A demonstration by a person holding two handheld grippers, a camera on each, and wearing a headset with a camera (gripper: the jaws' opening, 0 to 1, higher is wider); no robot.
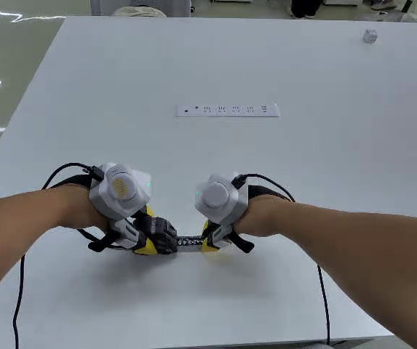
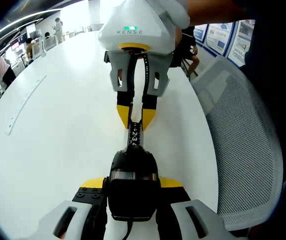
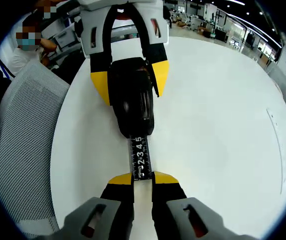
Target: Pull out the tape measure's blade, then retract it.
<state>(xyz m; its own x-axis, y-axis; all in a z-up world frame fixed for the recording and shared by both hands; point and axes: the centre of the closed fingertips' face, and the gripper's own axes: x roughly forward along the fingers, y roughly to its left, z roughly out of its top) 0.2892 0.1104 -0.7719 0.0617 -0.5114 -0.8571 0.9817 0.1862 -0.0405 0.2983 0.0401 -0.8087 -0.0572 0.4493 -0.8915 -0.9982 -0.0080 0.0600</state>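
A black tape measure point(image 1: 161, 234) lies near the front of the white table point(image 1: 215, 65), held in my left gripper point(image 1: 145, 244), whose yellow-tipped jaws are shut on its case point(image 2: 133, 182). A short length of black blade point(image 1: 188, 241) with white numerals runs from the case to my right gripper point(image 1: 209, 245). The right gripper point(image 3: 143, 178) is shut on the blade's end point(image 3: 140, 159), with the numbers 2 to 5 showing. In the right gripper view the case point(image 3: 131, 97) sits between the left gripper's jaws, straight ahead. The two grippers face each other, a few centimetres apart.
A white power strip point(image 1: 227, 110) lies across the middle of the table. A small grey object point(image 1: 370, 36) sits at the far right. A mesh chair point(image 2: 242, 145) stands just beyond the table's near edge. Cables point(image 1: 20, 291) trail from both grippers.
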